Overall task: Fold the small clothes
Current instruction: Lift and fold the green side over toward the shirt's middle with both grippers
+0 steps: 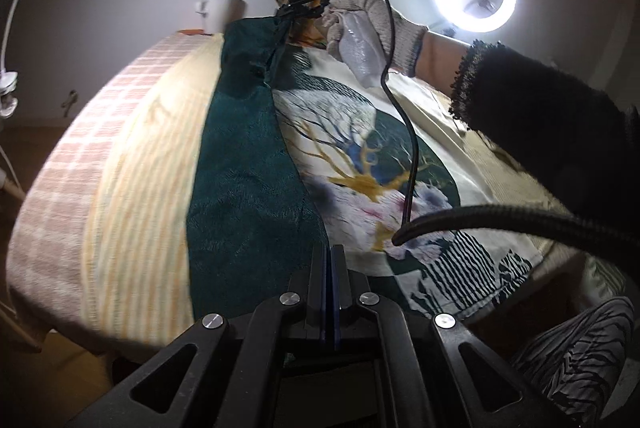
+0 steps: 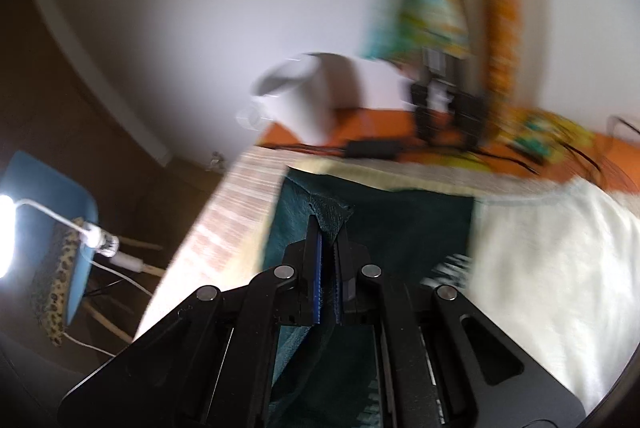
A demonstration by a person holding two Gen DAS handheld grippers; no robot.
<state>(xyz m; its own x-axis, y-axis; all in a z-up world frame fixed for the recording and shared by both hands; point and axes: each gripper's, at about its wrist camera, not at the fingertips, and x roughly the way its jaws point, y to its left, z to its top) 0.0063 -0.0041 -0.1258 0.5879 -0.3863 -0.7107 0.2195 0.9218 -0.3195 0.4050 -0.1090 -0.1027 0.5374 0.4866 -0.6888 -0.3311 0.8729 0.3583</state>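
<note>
The dark green cloth (image 1: 244, 163) lies lengthwise down the bench (image 1: 132, 155), its long axis running from the near edge to the far one, half covering a cream printed garment (image 1: 360, 155). The right gripper (image 2: 328, 240) has its fingers clamped on the far corner, which peaks up between them; the left gripper (image 1: 331, 260), fingers pressed together at the near end, seems to pinch the near edge, though the cloth there is barely visible. The fabric looks plush, velvety and limp. I judge the next fold carries the far corner toward the near hand.
</note>
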